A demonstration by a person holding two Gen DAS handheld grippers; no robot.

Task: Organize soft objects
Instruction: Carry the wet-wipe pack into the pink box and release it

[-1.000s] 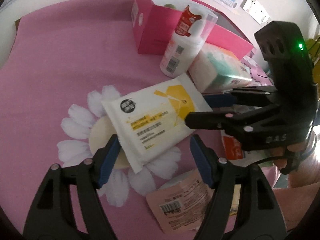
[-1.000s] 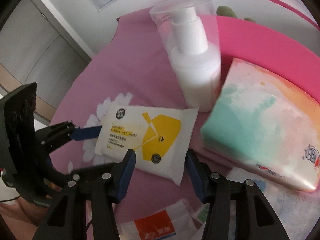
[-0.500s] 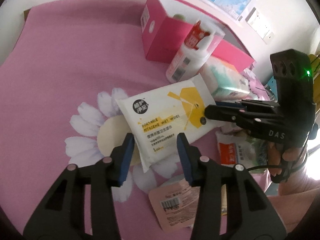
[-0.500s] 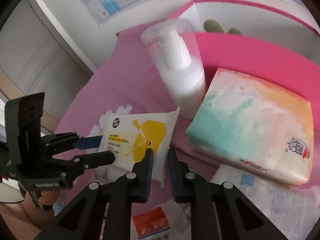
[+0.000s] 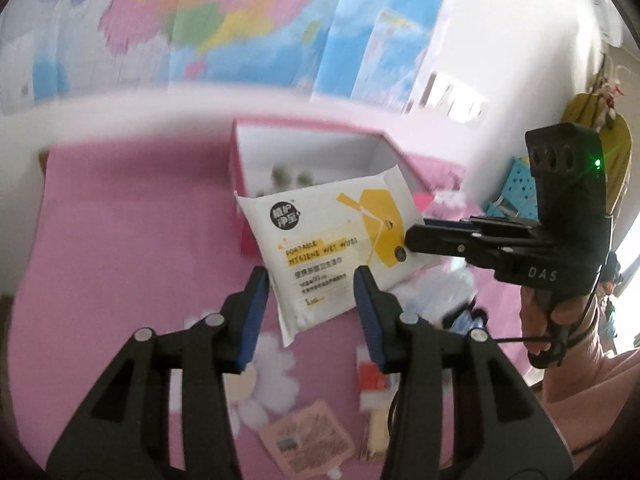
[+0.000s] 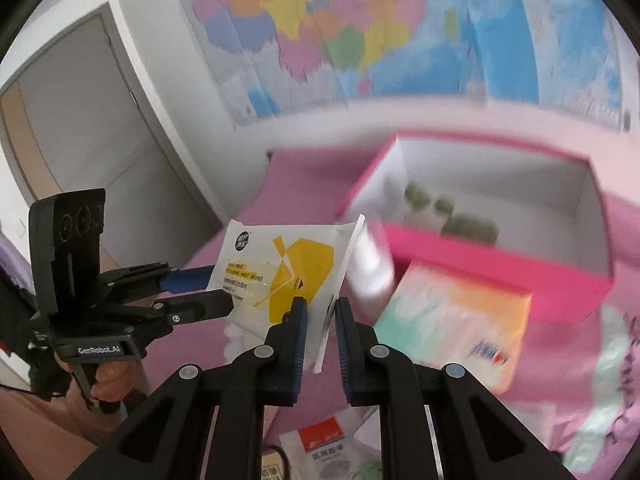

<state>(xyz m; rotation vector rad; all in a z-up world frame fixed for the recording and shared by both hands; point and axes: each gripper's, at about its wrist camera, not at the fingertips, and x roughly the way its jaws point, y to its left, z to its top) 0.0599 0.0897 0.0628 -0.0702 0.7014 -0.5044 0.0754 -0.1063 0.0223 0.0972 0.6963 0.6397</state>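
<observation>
A white and yellow wet wipes pack [image 5: 332, 240] hangs in the air above the pink bedspread, in front of an open pink box [image 5: 312, 152]. My left gripper [image 5: 308, 300] is shut on the pack's near end. My right gripper [image 6: 320, 316] is shut on the pack's other end [image 6: 280, 272]. The right gripper also shows in the left wrist view [image 5: 416, 240], and the left gripper in the right wrist view [image 6: 208, 292]. The pink box [image 6: 496, 248] has white inner walls and holds some green objects [image 6: 468, 228].
A pastel tissue pack [image 6: 452, 312] and a white pump bottle [image 6: 372, 264] lie in front of the box. Small packets [image 5: 308, 440] and a red and white pack [image 6: 328, 444] lie on the bedspread. Maps hang on the wall behind.
Both grippers closed on the wipes pack and lifted it off the bedspread, towards the pink box. The views tilted up to show the wall.
</observation>
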